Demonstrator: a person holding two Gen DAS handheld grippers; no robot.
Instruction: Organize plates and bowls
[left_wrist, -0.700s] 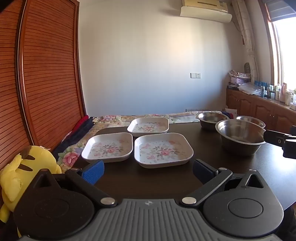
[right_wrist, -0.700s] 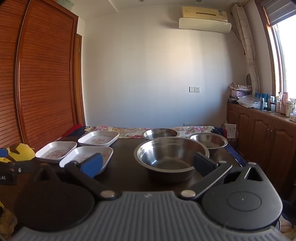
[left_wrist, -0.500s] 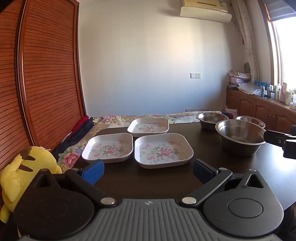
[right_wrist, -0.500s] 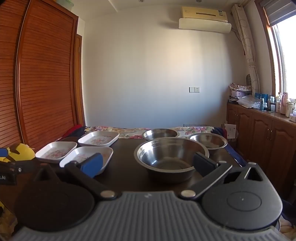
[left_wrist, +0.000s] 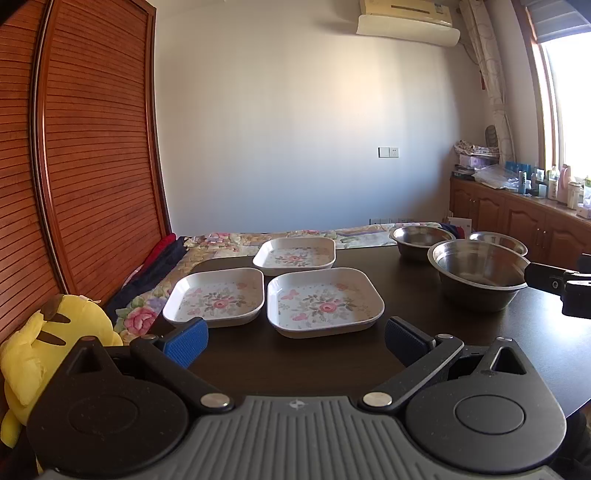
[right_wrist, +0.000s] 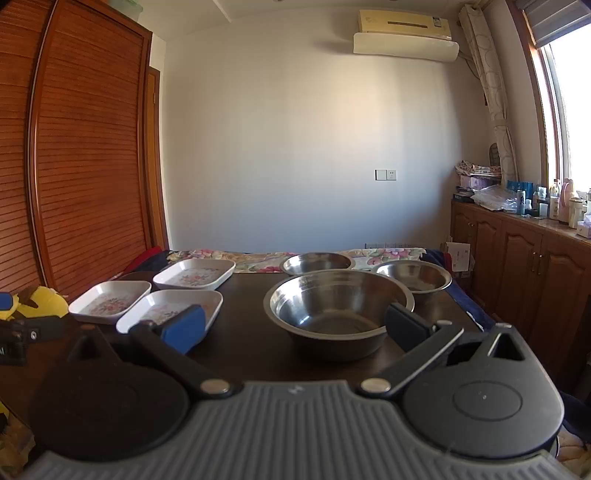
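— From our left gripper (left_wrist: 295, 341), jaws spread over the dark table (left_wrist: 480, 343), we see three floral plates (left_wrist: 325, 301) close together and flat; the largest steel bowl (left_wrist: 480, 278) stands to their right.

— Only our right gripper (right_wrist: 295, 326), also spread and empty, shows all three bowls (right_wrist: 340, 301) fully, clustered right of the plates.

— Nothing has shifted since a moment ago.

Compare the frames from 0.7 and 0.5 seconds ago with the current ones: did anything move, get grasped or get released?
Nothing visibly changed. The left gripper and right gripper are open and empty as before, the three floral plates and three steel bowls sit where they were on the table.
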